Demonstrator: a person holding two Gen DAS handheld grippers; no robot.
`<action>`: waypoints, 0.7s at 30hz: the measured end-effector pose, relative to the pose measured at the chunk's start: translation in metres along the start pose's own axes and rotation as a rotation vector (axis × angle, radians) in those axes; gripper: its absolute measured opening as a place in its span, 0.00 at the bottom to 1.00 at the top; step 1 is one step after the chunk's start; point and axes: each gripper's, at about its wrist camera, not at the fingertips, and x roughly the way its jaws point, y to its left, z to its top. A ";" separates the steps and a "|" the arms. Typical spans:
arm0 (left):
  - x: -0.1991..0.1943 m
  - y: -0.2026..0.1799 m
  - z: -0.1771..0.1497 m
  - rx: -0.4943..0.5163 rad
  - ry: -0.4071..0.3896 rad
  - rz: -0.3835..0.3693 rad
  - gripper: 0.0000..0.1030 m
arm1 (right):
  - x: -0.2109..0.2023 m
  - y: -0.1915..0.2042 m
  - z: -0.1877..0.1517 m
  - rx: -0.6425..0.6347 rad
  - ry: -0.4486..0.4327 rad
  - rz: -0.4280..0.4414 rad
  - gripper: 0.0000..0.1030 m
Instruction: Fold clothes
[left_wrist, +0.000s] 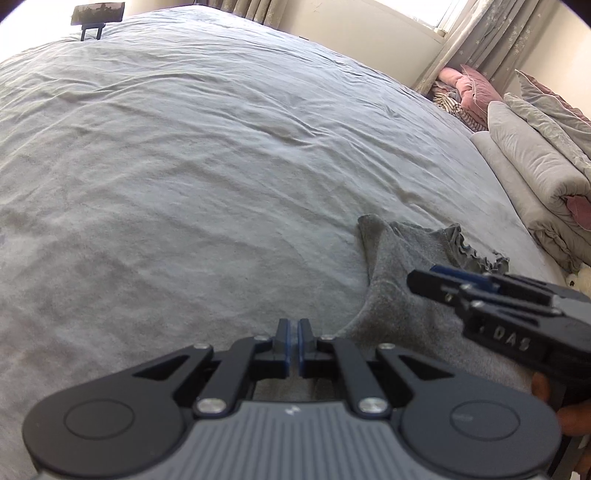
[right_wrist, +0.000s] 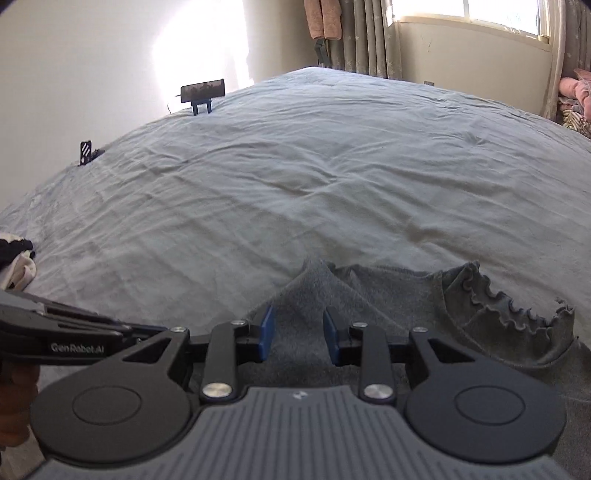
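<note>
A grey knit top (right_wrist: 406, 295) with a ruffled collar (right_wrist: 517, 314) lies on the pale grey bed sheet (right_wrist: 332, 166), near the front edge. My right gripper (right_wrist: 298, 332) hovers over its left part, open, the blue pads apart with a raised fold of the fabric showing between them and neither pad pressing on it. The left wrist view shows the same top (left_wrist: 399, 266), with the right gripper (left_wrist: 424, 284) reaching in over it from the right. My left gripper (left_wrist: 294, 332) is shut just left of the top's edge, with nothing visible between its pads.
Folded quilts (left_wrist: 535, 166) and a pink clothes pile (left_wrist: 465, 92) line the bed's right side. A phone on a stand (right_wrist: 202, 90) and a small black stand (right_wrist: 85, 151) sit at the far edge. Dark and white clothes (right_wrist: 14, 258) lie at the left.
</note>
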 end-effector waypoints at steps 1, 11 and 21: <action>0.001 -0.001 -0.001 0.007 -0.001 0.005 0.04 | 0.010 0.000 -0.008 0.013 0.001 -0.016 0.23; -0.004 0.008 0.006 -0.029 0.000 0.003 0.04 | -0.028 -0.002 -0.016 0.104 -0.093 -0.033 0.28; 0.000 0.007 0.004 -0.016 0.002 0.021 0.04 | -0.071 -0.026 -0.046 0.165 -0.122 -0.088 0.42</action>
